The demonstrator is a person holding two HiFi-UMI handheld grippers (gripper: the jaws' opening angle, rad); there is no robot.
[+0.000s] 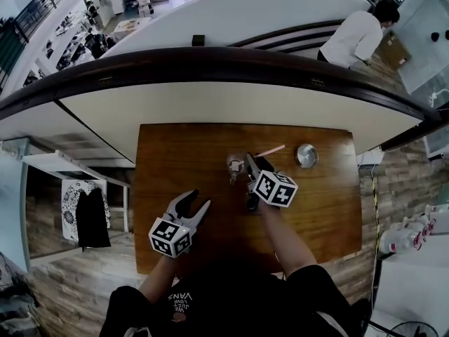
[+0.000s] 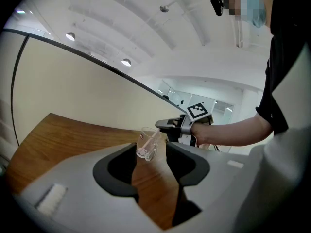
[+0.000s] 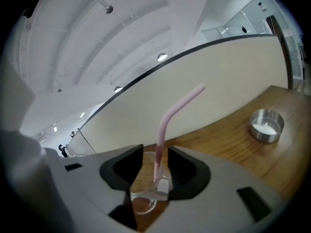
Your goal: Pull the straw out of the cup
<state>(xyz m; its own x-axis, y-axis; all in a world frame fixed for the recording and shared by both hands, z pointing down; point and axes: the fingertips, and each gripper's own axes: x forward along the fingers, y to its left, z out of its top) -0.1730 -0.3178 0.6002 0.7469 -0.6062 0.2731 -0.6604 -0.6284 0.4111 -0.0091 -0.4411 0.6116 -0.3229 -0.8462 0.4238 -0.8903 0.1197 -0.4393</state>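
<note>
Smooth brown wood with visible grain and a soft sheen for the desk (image 1: 189,160); clear, glossy glass or plastic for the cup (image 1: 235,166), impossible to tell which; pale pink, smooth, matt plastic for the straw (image 1: 270,150); brushed silvery metal for the small round tin (image 1: 306,156); matt grey plastic on the shells of the left hand-held gripper (image 1: 198,199) and the right hand-held gripper (image 1: 254,161), with matt black jaw linings; flat black-and-white print on the marker cubes (image 1: 170,237).
</note>
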